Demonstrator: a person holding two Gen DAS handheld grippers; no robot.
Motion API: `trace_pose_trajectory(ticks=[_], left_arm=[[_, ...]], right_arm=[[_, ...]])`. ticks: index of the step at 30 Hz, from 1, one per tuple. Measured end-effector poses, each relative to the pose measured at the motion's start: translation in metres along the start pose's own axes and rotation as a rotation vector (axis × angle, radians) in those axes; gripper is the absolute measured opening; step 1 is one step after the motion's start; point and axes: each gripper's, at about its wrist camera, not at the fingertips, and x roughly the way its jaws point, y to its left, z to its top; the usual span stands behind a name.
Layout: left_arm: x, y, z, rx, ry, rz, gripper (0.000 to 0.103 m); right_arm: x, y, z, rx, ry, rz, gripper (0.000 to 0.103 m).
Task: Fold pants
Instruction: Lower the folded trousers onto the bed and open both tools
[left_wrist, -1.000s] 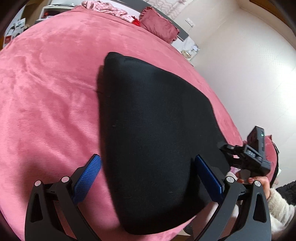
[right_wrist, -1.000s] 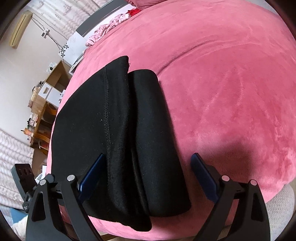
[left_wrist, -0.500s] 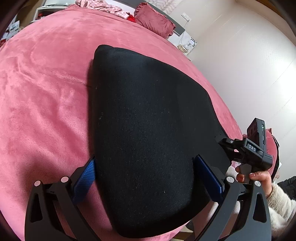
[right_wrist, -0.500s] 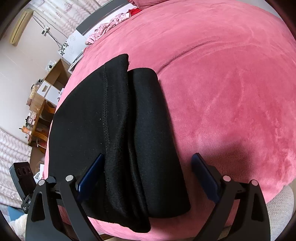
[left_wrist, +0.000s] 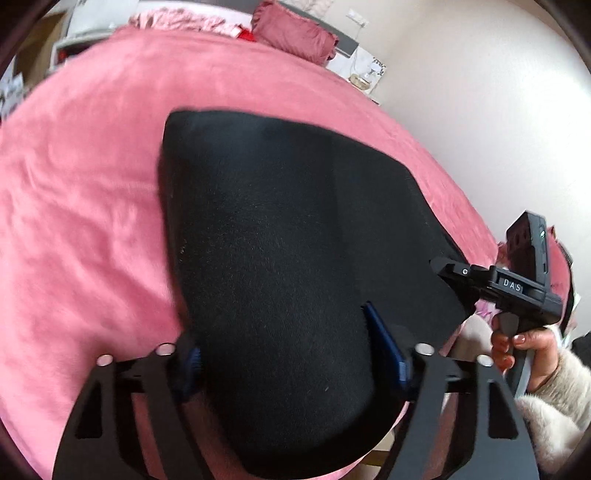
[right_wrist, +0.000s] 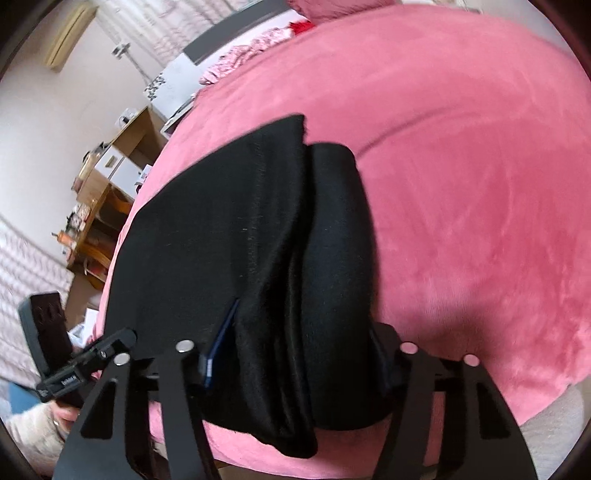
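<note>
Soft, even daylight fills both views. The folded black fabric pants (left_wrist: 280, 266) show almost no detail, and motion blur smears their edges. Around them the pink plush bedspread (left_wrist: 92, 221) bulges with fisheye distortion toward dark vignetted corners.

left gripper (left_wrist: 284, 347): fingers just closing, pinching black cloth | right gripper (right_wrist: 295, 354): fingers just closing, pinching black cloth

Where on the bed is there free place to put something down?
Free: the pink blanket right of the black pants, and the blanket left of them up to the pillow. Crowded: the near edge, where both tools clamp the pants.
</note>
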Motion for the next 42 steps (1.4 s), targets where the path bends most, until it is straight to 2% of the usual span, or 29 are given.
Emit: trace_pose_trajectory(ticks=[3,8,11,15,19,22,23,24,25,26,27,29,30,32,35,38,42], left_arm=[[-0.011,-0.013,0.007,0.082,-0.051,0.049,0.062],[-0.029,-0.025,0.027,0.202,-0.18,0.137,0.062],[-0.027,-0.02,0.048,0.234,-0.216,0.175,0.062],[-0.017,0.009,0.091,0.179,-0.246,0.18,0.062],[0.003,0.044,0.133,0.113,-0.253,0.188,0.062],[0.029,0.06,0.156,0.098,-0.228,0.2,0.066],[0.04,0.065,0.16,0.095,-0.212,0.202,0.067],[0.055,0.074,0.162,0.089,-0.179,0.217,0.071],[0.067,0.081,0.161,0.082,-0.147,0.23,0.079],[0.076,0.089,0.155,0.068,-0.146,0.243,0.086],[0.075,0.092,0.15,0.067,-0.187,0.255,0.096],[0.074,0.095,0.136,0.066,-0.243,0.235,0.096],[0.073,0.095,0.132,0.059,-0.254,0.233,0.096],[0.071,0.096,0.129,0.046,-0.266,0.237,0.096],[0.067,0.087,0.126,0.061,-0.288,0.282,0.096],[0.06,0.075,0.117,0.072,-0.306,0.342,0.099],[0.044,0.068,0.093,0.008,-0.317,0.363,0.099]], right_arm=[[-0.01,0.014,0.003,-0.072,-0.055,-0.007,0.051],[-0.01,0.032,0.017,-0.133,-0.134,0.019,0.05],[0.002,0.044,0.037,-0.178,-0.168,0.025,0.05],[0.024,0.066,0.084,-0.268,-0.236,0.026,0.05],[0.056,0.074,0.125,-0.303,-0.297,0.005,0.05],[0.088,0.066,0.143,-0.269,-0.28,-0.022,0.052],[0.095,0.056,0.145,-0.253,-0.266,-0.032,0.054],[0.11,0.044,0.147,-0.222,-0.243,-0.073,0.062],[0.122,0.032,0.144,-0.2,-0.229,-0.133,0.069],[0.125,0.02,0.141,-0.186,-0.237,-0.128,0.085],[0.125,0.008,0.135,-0.154,-0.261,-0.095,0.089],[0.126,-0.005,0.126,-0.091,-0.261,-0.04,0.09],[0.125,-0.004,0.122,-0.088,-0.279,-0.042,0.09],[0.125,0.001,0.116,-0.102,-0.31,-0.068,0.092],[0.123,0.005,0.115,-0.088,-0.329,-0.106,0.101],[0.12,0.011,0.114,-0.084,-0.329,-0.124,0.101],[0.107,0.008,0.105,-0.039,-0.322,-0.142,0.101]])
